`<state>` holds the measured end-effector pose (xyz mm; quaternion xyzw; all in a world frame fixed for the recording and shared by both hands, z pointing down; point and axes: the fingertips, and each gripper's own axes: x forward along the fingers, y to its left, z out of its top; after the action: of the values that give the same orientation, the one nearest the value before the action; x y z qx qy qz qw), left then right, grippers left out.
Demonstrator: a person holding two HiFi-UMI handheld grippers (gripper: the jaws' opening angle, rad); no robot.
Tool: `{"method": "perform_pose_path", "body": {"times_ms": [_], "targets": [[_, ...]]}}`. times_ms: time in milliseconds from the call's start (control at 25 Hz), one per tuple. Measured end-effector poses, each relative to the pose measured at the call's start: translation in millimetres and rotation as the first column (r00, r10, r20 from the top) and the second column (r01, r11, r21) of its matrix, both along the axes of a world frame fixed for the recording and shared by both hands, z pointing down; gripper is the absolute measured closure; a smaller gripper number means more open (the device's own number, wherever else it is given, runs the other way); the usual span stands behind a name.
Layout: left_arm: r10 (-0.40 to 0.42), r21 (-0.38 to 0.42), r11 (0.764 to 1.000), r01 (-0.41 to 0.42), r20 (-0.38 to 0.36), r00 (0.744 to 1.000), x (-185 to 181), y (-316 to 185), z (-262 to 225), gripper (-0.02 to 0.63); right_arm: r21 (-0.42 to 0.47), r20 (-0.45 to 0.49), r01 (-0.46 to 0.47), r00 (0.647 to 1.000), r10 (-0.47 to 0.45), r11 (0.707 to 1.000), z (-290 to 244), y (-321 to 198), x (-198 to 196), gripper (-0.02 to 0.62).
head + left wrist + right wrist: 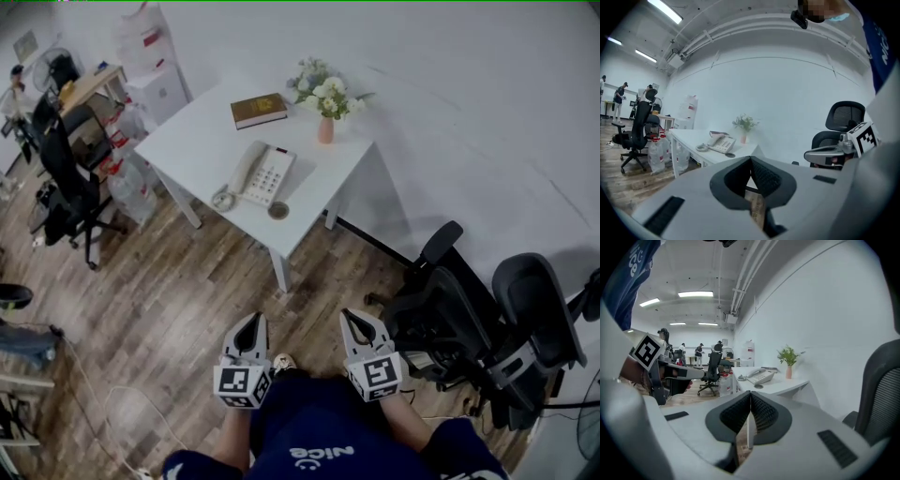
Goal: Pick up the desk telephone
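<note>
The white desk telephone lies on a white table, its handset along its left side and a coiled cord at the near corner. It also shows small and far off in the left gripper view as the telephone, and in the right gripper view as the telephone. My left gripper and right gripper hover side by side over the wooden floor, well short of the table. Both are shut with nothing between the jaws.
A brown book and a pink vase of flowers stand at the table's far side; a small dark disc lies by the telephone. Black office chairs crowd the right. Another chair and water bottles stand left.
</note>
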<state>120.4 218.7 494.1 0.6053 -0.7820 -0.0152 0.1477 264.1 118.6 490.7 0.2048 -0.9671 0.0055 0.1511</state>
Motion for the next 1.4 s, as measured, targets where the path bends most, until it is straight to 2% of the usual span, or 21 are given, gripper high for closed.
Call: {"method": "perform_pose_path", "body": {"times_ms": [320, 720, 1040, 1400], "targets": [[0.069, -0.005, 0.998, -0.069, -0.001, 0.998, -54.7, -13.6, 0.1, 0.589, -0.026, 0.001, -0.043, 0.999, 0.043, 0.999, 3.5, 3.8, -55.1, 0.572], [0.083, -0.044, 0.995, -0.084, -0.022, 0.996, -73.4, -26.5, 14.2, 0.589, -0.063, -0.013, -0.037, 0.999, 0.036, 0.997, 15.9, -13.8, -83.4, 0.572], [0.016, -0.076, 0.997, -0.018, -0.031, 0.999, -107.4, -64.3, 25.0, 0.589, -0.091, -0.007, 0.04, 0.999, -0.041, 0.995, 28.5, -68.1, -130.2, 0.572], [-0.024, -0.075, 0.997, 0.023, -0.011, 1.0, -152.4, -145.0, 14.0, 0.589, -0.119, 0.018, 0.104, 0.995, -0.102, 0.987, 28.6, -152.4, -190.9, 0.572]]}}
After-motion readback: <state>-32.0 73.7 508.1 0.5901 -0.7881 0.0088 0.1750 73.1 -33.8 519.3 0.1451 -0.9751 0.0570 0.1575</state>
